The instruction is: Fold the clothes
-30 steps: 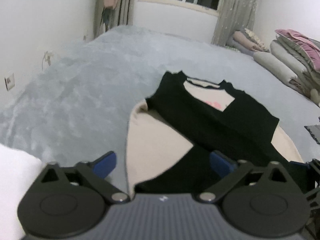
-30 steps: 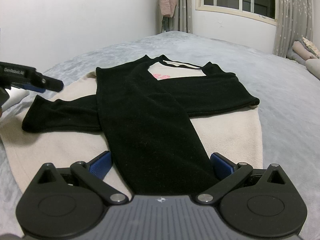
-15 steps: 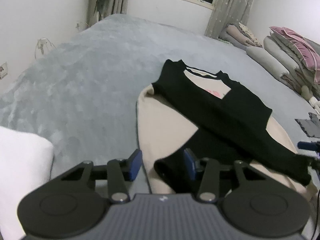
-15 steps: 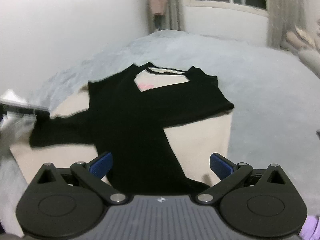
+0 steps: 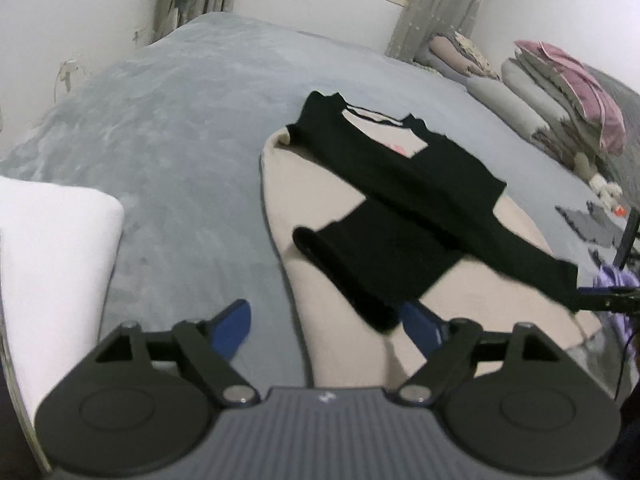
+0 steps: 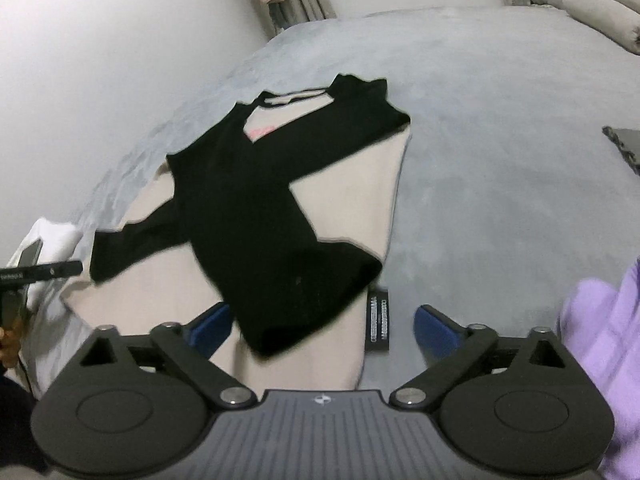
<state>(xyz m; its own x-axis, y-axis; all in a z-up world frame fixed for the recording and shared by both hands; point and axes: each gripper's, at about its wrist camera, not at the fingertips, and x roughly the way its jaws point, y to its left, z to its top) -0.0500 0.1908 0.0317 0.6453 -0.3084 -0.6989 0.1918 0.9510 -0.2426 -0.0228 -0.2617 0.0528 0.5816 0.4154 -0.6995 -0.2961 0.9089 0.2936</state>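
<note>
Beside right hand-held gripper, black tag; left view, pillow

Your left gripper and right gripper look alike: blue fingertip pads, black linkage arms with silver pivot screws, round black discs flanking a ribbed grey body.

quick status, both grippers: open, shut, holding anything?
Left gripper: jaws open, holding nothing.
Right gripper: jaws open, holding nothing; black sleeve lies between them.
</note>
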